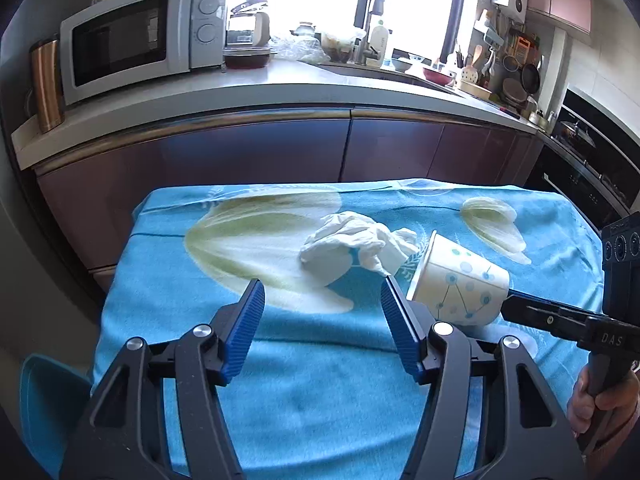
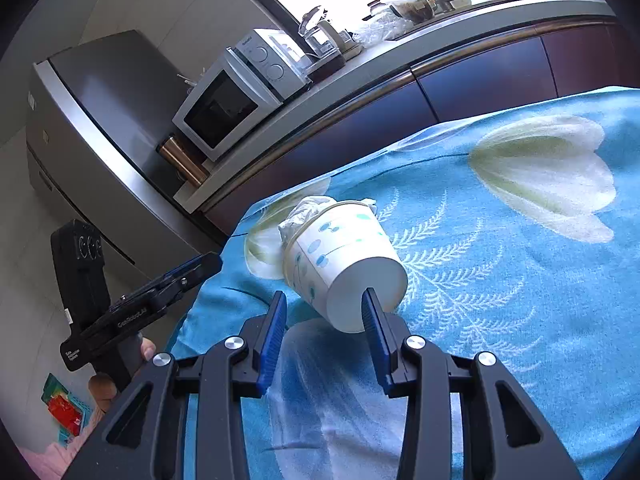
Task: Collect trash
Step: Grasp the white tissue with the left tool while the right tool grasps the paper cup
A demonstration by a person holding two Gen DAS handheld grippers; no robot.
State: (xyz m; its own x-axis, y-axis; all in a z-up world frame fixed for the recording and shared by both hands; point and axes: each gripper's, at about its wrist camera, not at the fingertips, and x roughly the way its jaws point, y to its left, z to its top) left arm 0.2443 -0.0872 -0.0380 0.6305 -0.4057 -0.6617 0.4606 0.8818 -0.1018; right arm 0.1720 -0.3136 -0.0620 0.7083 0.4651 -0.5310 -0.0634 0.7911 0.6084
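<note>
The white paper cup with blue dots (image 1: 460, 282) lies on its side on the blue flowered tabletop (image 1: 320, 380). The crumpled white tissue (image 1: 352, 246) sits at its mouth, apparently partly in. The right gripper (image 2: 324, 308) has its fingers apart at the cup's base, not clamping. The left gripper (image 1: 322, 292) hangs open just short of the tissue. Stuffing looks unfinished.

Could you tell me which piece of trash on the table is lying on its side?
The dotted paper cup; the crumpled white tissue at its mouth is a shapeless wad.

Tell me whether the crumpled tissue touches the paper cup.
Touching: the left wrist view shows the crumpled tissue poking into the paper cup mouth, no gap.
</note>
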